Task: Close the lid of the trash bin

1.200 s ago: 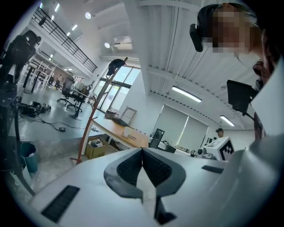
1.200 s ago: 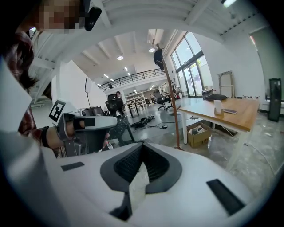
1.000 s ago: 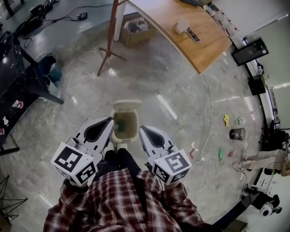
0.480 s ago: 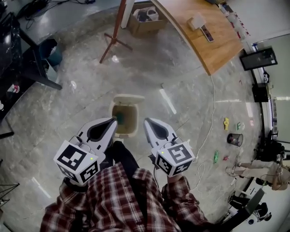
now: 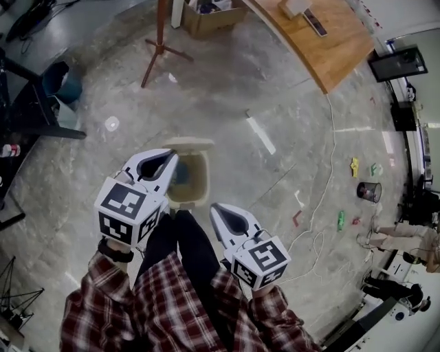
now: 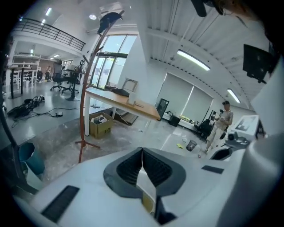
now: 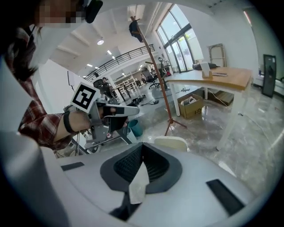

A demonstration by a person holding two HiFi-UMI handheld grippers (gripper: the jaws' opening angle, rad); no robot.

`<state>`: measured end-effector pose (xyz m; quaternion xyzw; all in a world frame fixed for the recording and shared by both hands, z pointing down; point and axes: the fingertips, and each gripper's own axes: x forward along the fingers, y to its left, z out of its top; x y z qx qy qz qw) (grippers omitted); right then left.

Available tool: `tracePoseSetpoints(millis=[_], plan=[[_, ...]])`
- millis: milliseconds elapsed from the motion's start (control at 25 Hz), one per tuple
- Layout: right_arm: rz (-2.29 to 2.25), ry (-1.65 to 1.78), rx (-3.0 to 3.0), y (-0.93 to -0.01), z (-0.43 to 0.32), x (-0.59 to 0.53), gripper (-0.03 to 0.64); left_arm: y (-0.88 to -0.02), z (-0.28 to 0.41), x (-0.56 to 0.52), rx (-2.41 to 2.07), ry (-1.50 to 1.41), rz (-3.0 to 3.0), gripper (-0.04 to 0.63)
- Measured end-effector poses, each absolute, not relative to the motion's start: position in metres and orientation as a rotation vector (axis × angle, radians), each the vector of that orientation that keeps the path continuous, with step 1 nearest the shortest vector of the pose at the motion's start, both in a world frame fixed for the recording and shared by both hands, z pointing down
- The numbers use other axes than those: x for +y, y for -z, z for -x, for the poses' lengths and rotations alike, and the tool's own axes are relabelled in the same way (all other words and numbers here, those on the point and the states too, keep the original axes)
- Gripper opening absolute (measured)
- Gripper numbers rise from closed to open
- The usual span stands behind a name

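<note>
A beige trash bin (image 5: pixel 194 180) stands on the marble floor in front of the person's legs, its lid (image 5: pixel 188 144) raised at the far side and something green inside. My left gripper (image 5: pixel 172 156) is shut and empty, its tip over the bin's left rim near the lid. My right gripper (image 5: pixel 214 208) is also shut and empty, lower right of the bin and apart from it. In the right gripper view the cream lid (image 7: pixel 171 142) shows just beyond the shut jaws, with the left gripper (image 7: pixel 120 111) off to the left. The left gripper view looks over the room past its closed tips (image 6: pixel 142 150).
A red coat stand (image 5: pixel 159 41) and a cardboard box (image 5: pixel 206 14) sit beyond the bin. A wooden table (image 5: pixel 330 48) lies far right, a blue bin (image 5: pixel 58 79) far left. A black mesh basket (image 5: pixel 369 191), cables and a person (image 5: pixel 405 240) are on the right.
Both grippers have dropped toward the floor. The left one has moved forward over the bin's left rim; the right one has drawn back a little. The lid stays up.
</note>
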<state>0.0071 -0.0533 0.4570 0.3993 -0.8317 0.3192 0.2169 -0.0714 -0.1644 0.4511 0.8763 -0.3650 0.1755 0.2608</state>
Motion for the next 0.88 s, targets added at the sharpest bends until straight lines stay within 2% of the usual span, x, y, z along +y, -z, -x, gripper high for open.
tracePoseSetpoints(millis=[320, 400, 480, 680, 880], plan=[[-1.155, -1.111, -2.244, -0.520, -0.019, -0.027, 0.012, -0.527, 0.030, -0.183, -0.785, -0.622, -2.349, 0.014], [-1.147, -1.154, -2.239, -0.533, -0.016, -0.024, 0.012, -0.546, 0.027, -0.191, -0.758, -0.677, -2.350, 0.085], [-1.134, -1.193, -2.237, -0.543, -0.013, -0.019, 0.012, -0.564, 0.025, -0.198, -0.731, -0.756, -2.361, 0.111], [-1.108, -1.257, -2.239, -0.564, -0.010, -0.005, 0.012, -0.600, 0.021, -0.208, -0.689, -1.007, -2.410, 0.115], [-1.105, -1.299, -2.219, -0.578, -0.010, 0.003, 0.012, -0.627, 0.019, -0.222, -0.669, -1.108, -2.431, 0.114]])
